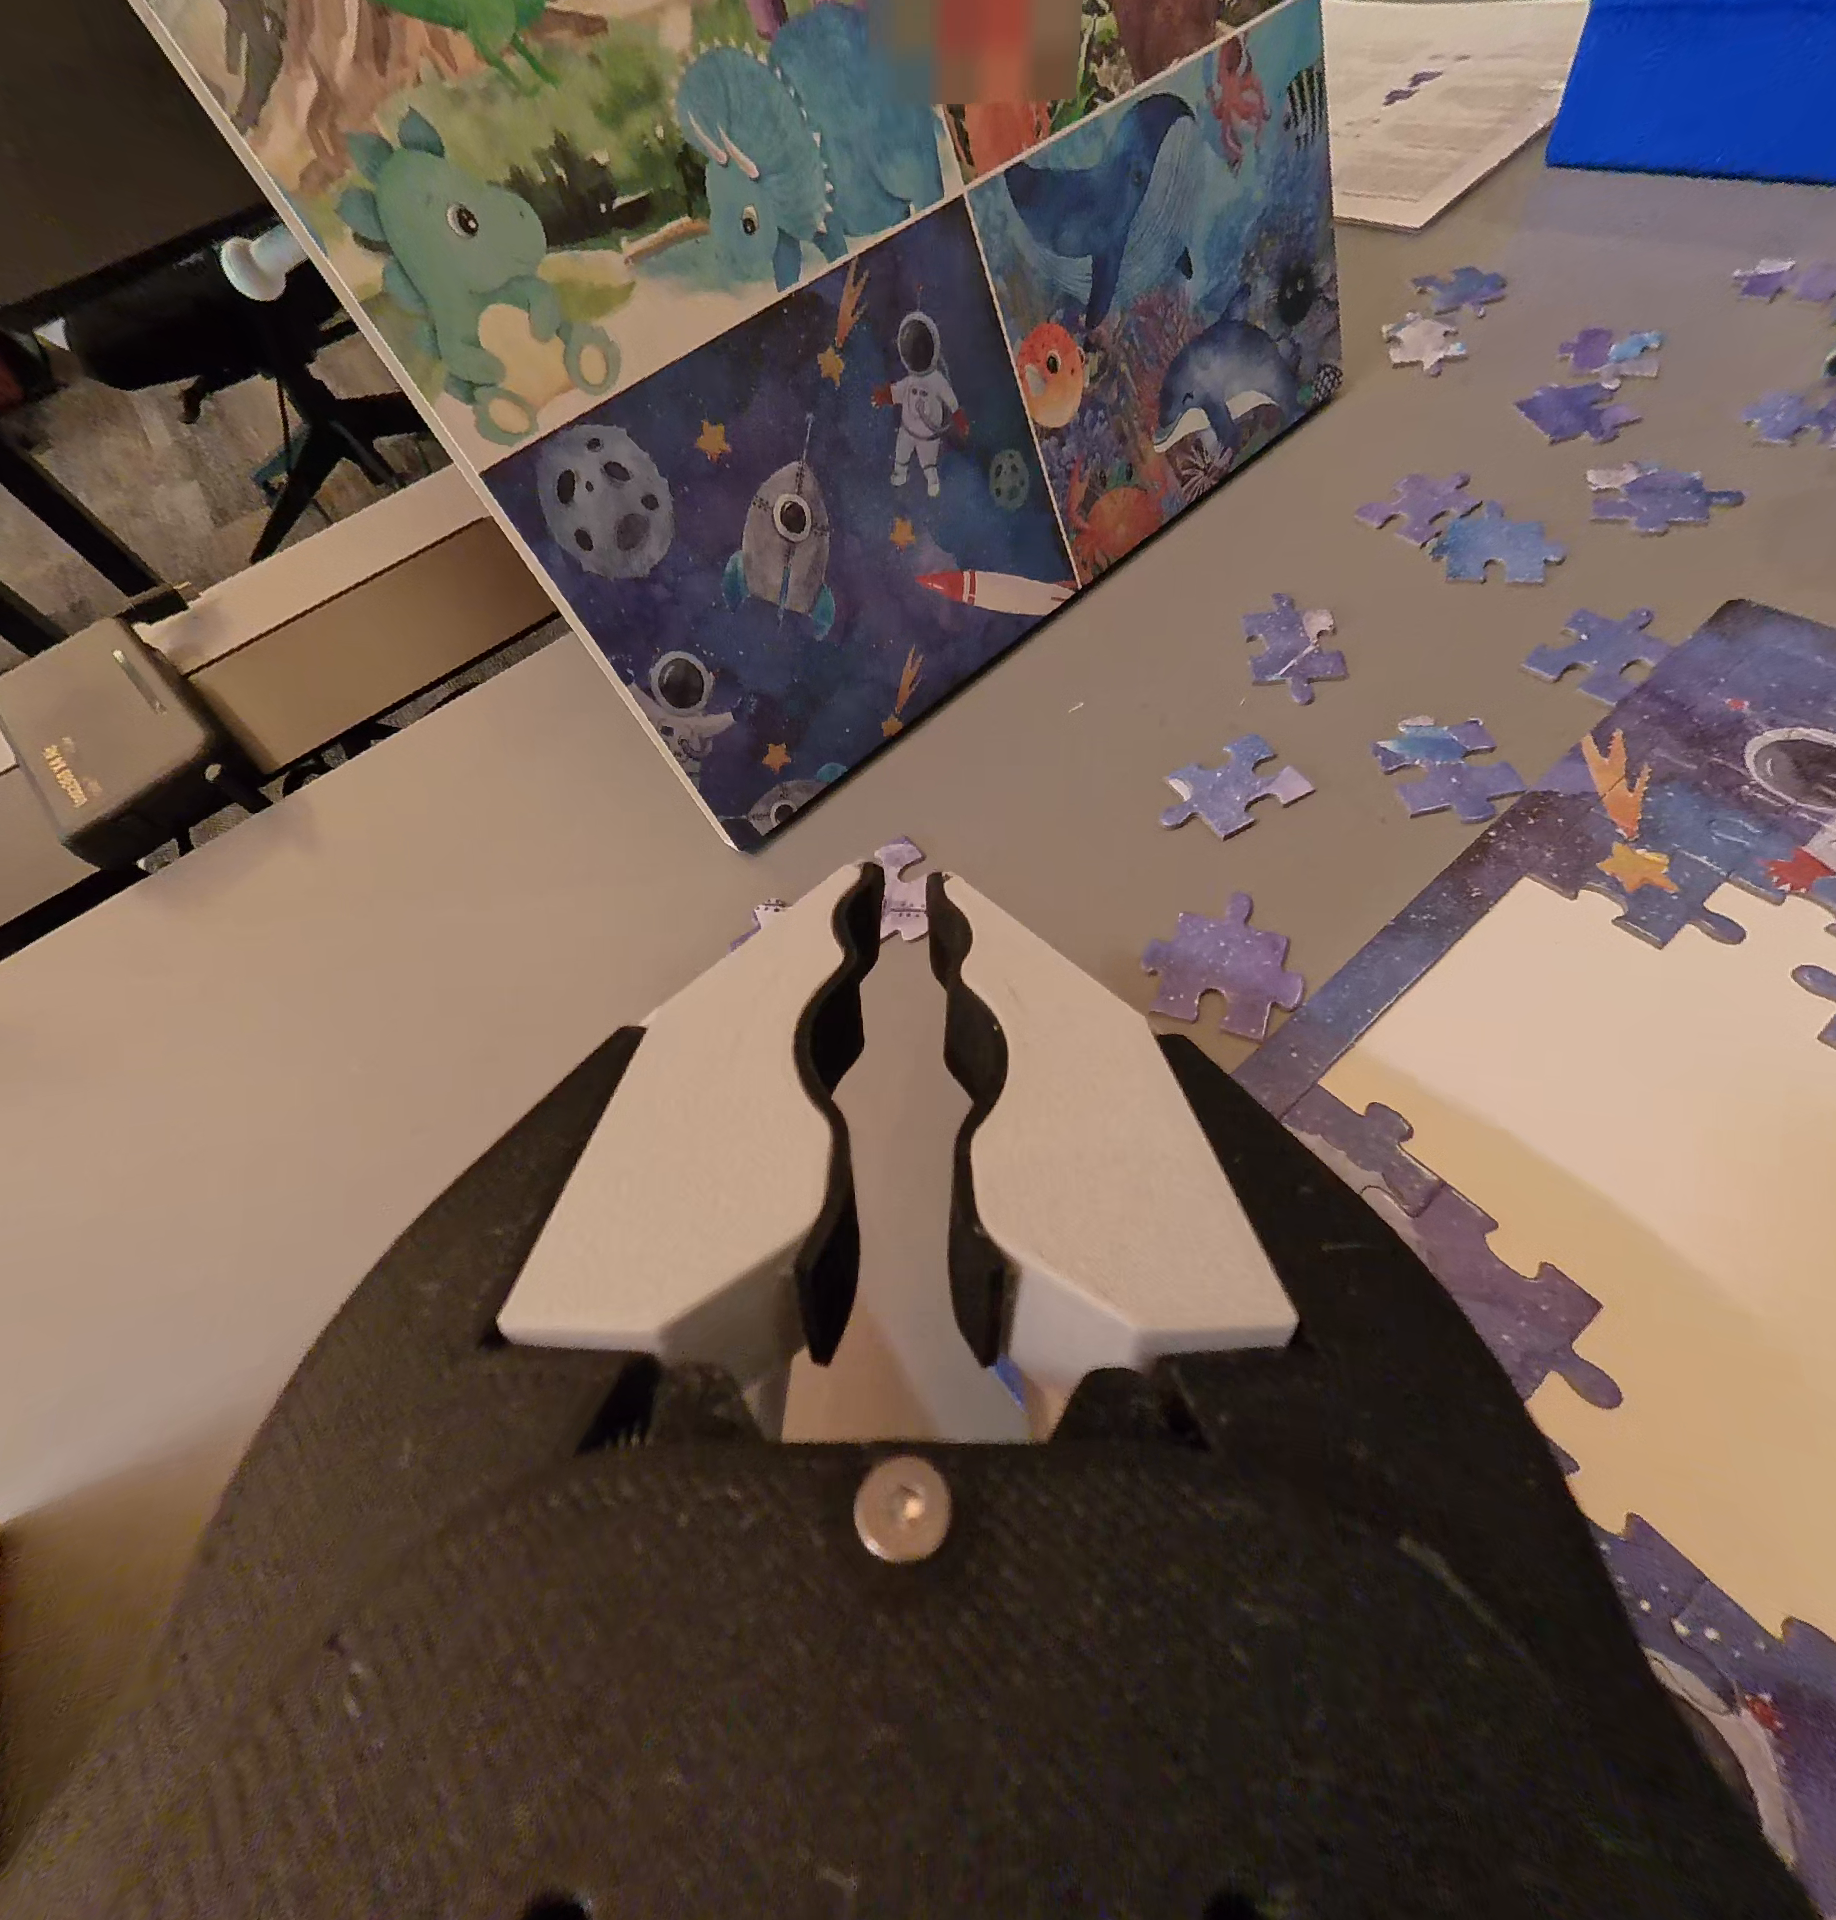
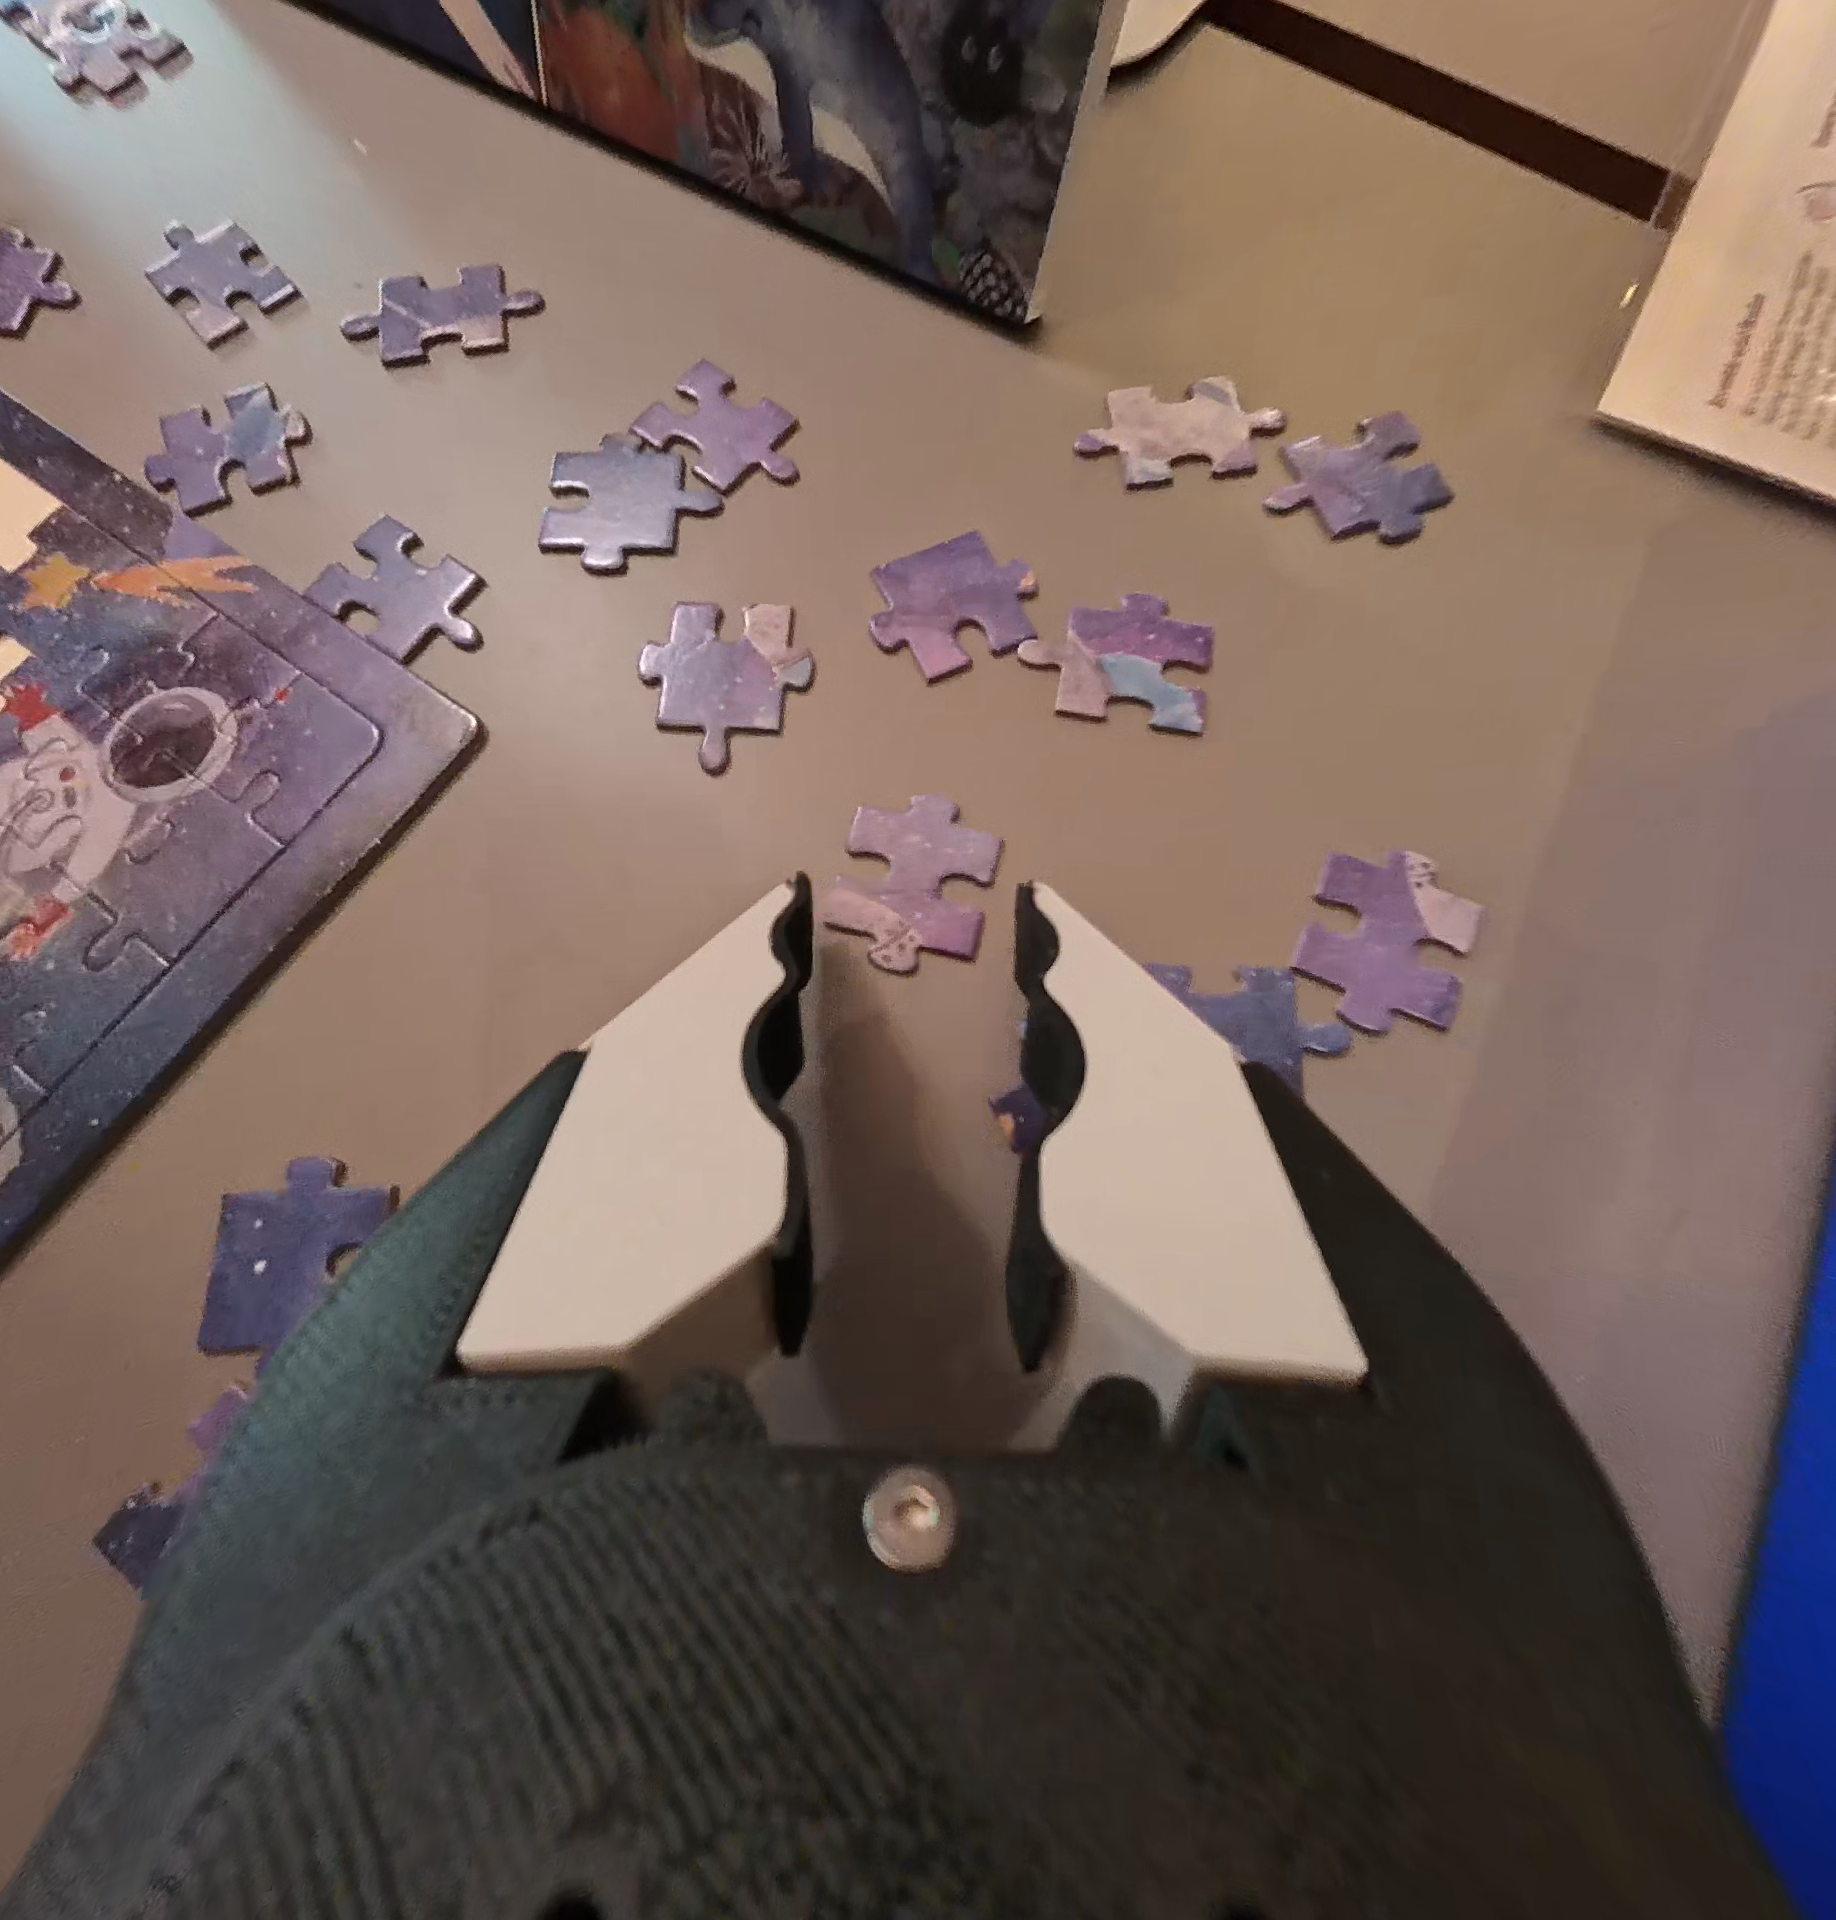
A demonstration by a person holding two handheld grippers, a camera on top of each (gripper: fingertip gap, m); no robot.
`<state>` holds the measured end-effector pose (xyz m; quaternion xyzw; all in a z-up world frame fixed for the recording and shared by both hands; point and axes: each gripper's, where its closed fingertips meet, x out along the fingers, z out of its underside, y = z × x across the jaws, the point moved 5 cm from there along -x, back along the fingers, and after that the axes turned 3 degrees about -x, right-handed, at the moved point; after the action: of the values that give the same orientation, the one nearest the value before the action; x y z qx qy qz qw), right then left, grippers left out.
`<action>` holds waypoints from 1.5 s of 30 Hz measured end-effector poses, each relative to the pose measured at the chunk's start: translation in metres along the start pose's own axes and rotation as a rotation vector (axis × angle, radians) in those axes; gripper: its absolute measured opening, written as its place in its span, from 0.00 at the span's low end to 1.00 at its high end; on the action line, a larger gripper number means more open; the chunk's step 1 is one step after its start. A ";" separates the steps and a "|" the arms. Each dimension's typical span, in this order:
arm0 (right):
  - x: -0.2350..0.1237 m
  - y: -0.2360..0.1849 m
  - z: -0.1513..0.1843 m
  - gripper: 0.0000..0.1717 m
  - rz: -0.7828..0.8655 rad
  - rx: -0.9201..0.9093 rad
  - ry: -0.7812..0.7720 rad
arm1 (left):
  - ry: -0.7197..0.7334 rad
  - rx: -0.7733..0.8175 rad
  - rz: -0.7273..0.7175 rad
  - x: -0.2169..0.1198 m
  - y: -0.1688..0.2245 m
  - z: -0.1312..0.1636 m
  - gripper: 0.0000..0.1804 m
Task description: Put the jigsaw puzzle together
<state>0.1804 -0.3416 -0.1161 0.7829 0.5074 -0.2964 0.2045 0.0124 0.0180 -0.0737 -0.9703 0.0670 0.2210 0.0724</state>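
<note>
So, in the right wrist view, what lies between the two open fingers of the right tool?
A light purple puzzle piece lies flat on the grey table between the fingertips of the right tool. Neither finger touches it.

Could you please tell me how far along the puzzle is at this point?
Done: the border and an astronaut corner sit in the puzzle tray; its middle is bare. In hand: the left gripper pinches a pale piece; the open right gripper has its fingertips either side of a purple piece flat on the table. Left: many loose pieces.
</note>
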 end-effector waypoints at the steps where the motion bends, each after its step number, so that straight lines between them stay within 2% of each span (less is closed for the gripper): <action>1: 0.002 -0.001 0.001 0.23 0.002 -0.005 -0.014 | -0.001 0.000 0.000 0.000 0.000 0.000 0.03; 11: 0.007 -0.004 0.002 0.16 0.004 -0.031 -0.023 | -0.004 -0.001 0.000 0.001 0.000 0.001 0.03; 12: 0.006 -0.005 0.002 0.12 -0.002 -0.038 -0.023 | -0.003 -0.002 0.000 0.001 0.000 0.001 0.03; 26: 0.008 -0.015 0.000 0.11 -0.033 -0.091 -0.022 | -0.011 -0.003 0.001 0.002 -0.001 0.003 0.03; 29: 0.007 -0.018 -0.004 0.04 -0.038 -0.108 0.002 | -0.011 -0.003 0.000 0.002 -0.001 0.003 0.03; 45: -0.002 -0.013 -0.012 0.07 -0.017 -0.094 0.071 | -0.016 -0.004 -0.002 0.003 -0.001 0.004 0.03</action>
<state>0.1703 -0.3303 -0.1065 0.7782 0.5343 -0.2457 0.2204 0.0135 0.0198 -0.0784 -0.9687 0.0651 0.2286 0.0713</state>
